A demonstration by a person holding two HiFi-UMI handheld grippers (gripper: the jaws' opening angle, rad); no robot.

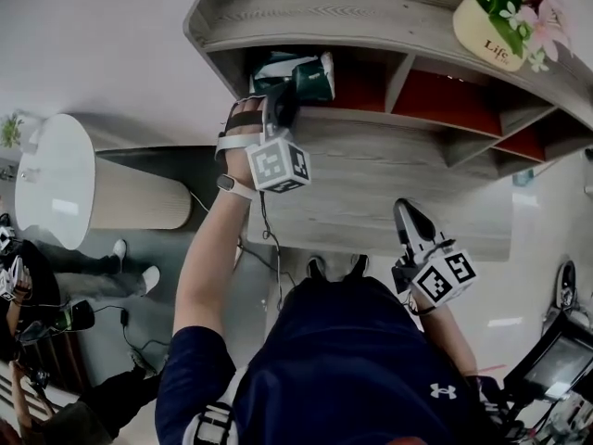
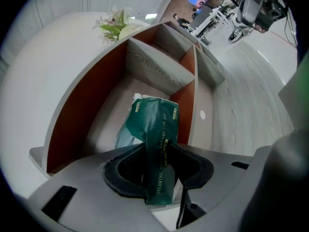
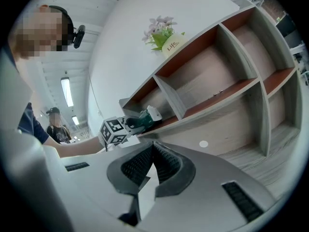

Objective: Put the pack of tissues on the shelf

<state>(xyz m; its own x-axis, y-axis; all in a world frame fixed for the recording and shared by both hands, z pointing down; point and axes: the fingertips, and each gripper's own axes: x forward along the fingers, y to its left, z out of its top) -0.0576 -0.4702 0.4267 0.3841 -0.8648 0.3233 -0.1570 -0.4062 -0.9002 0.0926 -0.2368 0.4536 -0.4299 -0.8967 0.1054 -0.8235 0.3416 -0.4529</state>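
Observation:
The pack of tissues (image 1: 309,75) is dark green with a white end. It sits in the leftmost compartment of the grey wooden shelf (image 1: 371,17). My left gripper (image 1: 278,100) is shut on the pack. In the left gripper view the pack (image 2: 155,124) is pinched upright between the two black pads, and its far end reaches over the compartment's floor. Whether it rests on that floor I cannot tell. From the right gripper view, the pack (image 3: 144,118) shows at the compartment's front edge. My right gripper (image 1: 413,219) hangs low before the shelf's front panel, shut and empty (image 3: 151,149).
A yellow pot of flowers (image 1: 498,24) stands on the shelf's top at the right. Further compartments with red-brown backs (image 1: 445,100) lie to the right. A round white table (image 1: 56,179) is at the left, with people and cables on the floor beyond.

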